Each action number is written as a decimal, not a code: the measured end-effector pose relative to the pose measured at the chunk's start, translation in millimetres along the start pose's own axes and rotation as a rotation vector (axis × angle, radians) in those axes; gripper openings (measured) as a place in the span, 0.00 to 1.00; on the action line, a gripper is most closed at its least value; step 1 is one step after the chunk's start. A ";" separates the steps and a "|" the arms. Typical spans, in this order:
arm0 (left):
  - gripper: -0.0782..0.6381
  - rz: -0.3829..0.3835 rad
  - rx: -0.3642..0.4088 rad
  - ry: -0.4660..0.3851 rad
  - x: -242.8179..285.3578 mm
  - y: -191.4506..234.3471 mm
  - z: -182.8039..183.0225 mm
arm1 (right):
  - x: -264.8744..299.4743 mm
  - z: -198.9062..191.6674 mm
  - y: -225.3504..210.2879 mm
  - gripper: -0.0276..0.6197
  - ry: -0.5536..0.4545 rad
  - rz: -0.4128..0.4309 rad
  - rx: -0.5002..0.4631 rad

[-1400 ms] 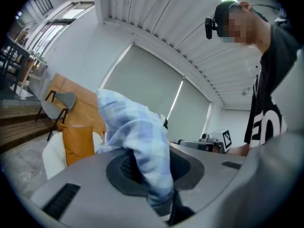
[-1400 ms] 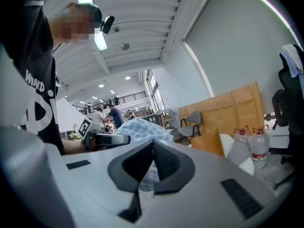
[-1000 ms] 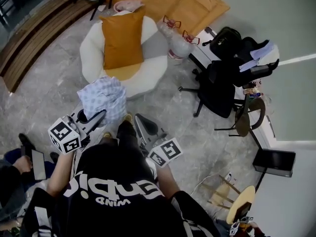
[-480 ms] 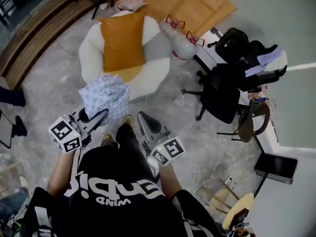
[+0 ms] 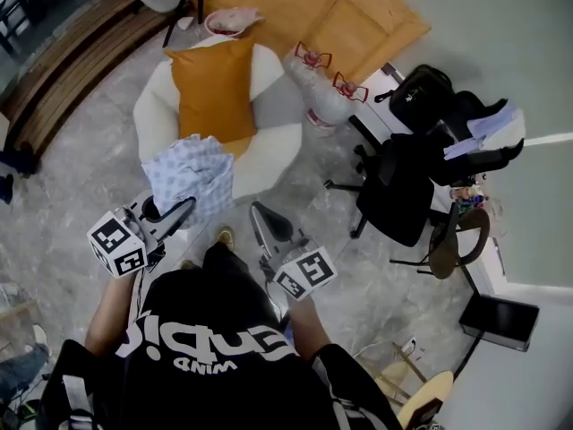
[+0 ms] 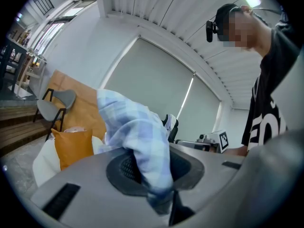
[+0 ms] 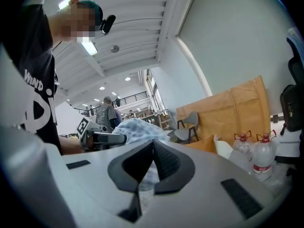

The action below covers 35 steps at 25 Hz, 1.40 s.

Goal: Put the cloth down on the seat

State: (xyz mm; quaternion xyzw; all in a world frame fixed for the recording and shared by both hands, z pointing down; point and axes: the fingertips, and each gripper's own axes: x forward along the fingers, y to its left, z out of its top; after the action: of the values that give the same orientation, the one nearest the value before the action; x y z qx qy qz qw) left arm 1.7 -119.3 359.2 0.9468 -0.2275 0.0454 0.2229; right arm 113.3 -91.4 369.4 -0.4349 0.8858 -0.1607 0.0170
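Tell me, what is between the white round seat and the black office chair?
Two clear water bottles with red handles, on the floor close to the white seat. The head view shows it.

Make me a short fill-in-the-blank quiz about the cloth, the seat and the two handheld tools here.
1. The left gripper is shut on a checked cloth coloured white and ____.
2. The cushion lying on the white seat is ____.
3. The right gripper, its jaws together, holds ____.
4. Beside the seat stand ____ clear bottles with red handles.

Missing words: blue; orange; nothing; two.
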 end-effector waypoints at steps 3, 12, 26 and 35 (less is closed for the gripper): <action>0.23 0.010 -0.001 -0.009 23.8 1.9 12.6 | -0.7 10.9 -27.3 0.07 -0.002 0.007 -0.003; 0.23 0.048 -0.010 -0.022 48.5 19.1 33.5 | 23.4 25.5 -62.8 0.07 0.001 0.039 0.011; 0.23 0.013 -0.061 0.012 88.0 84.5 41.6 | 83.9 10.3 -102.5 0.07 0.033 0.011 0.061; 0.23 0.032 -0.137 0.068 119.6 133.7 9.9 | 114.9 -15.6 -136.8 0.07 0.088 0.010 0.094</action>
State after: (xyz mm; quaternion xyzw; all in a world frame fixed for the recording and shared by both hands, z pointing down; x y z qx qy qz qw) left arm 47.9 -279.3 426.5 0.9236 -0.2373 0.0653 0.2940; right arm 143.9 -254.4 437.7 -0.4217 0.8794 -0.2210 -0.0008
